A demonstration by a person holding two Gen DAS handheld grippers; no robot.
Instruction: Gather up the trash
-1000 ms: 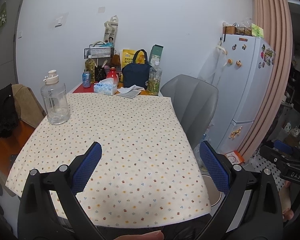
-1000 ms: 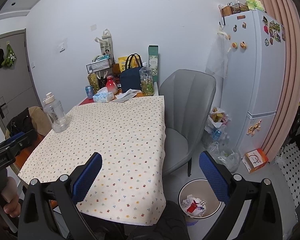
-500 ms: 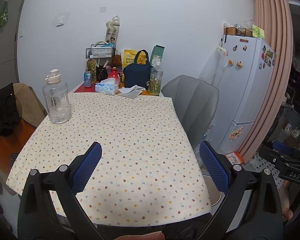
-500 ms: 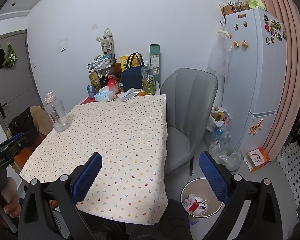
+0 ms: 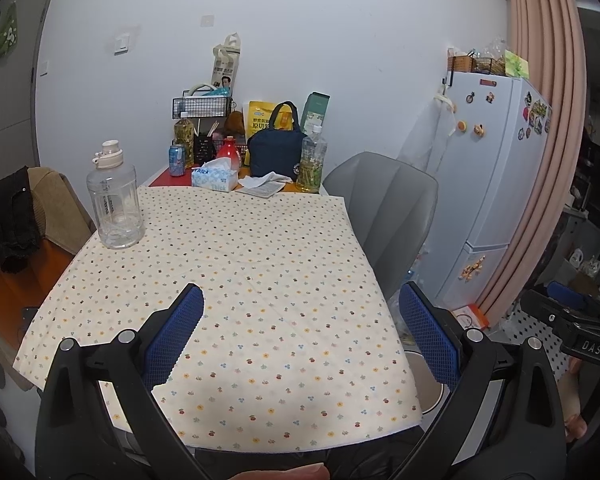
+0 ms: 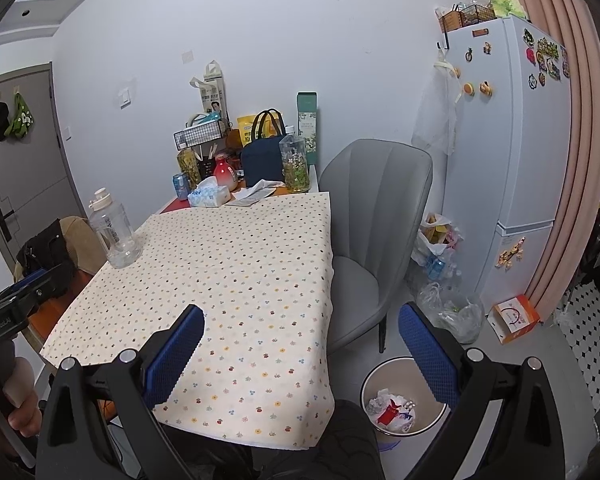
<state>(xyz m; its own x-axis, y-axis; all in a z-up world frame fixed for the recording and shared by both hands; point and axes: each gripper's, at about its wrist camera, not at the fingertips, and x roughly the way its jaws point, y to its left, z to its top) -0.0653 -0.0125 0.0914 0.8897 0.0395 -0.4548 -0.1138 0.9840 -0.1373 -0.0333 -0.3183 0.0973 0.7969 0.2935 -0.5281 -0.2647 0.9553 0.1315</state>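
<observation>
Both the left tool [image 5: 300, 332] and right tool [image 6: 300, 344] hang released and empty above the cloth-covered bench [image 6: 236, 264], while crumpled trash [image 6: 392, 408] sits in the waste bin [image 6: 366, 380] on the floor beside the grey chair [image 6: 376, 200]

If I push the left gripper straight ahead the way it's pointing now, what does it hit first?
Probably nothing soon. The left gripper is open above the bare patterned tablecloth. Straight on, the first things look like the crumpled tissue and navy lunch bag at the far end; depth is unclear.
</observation>
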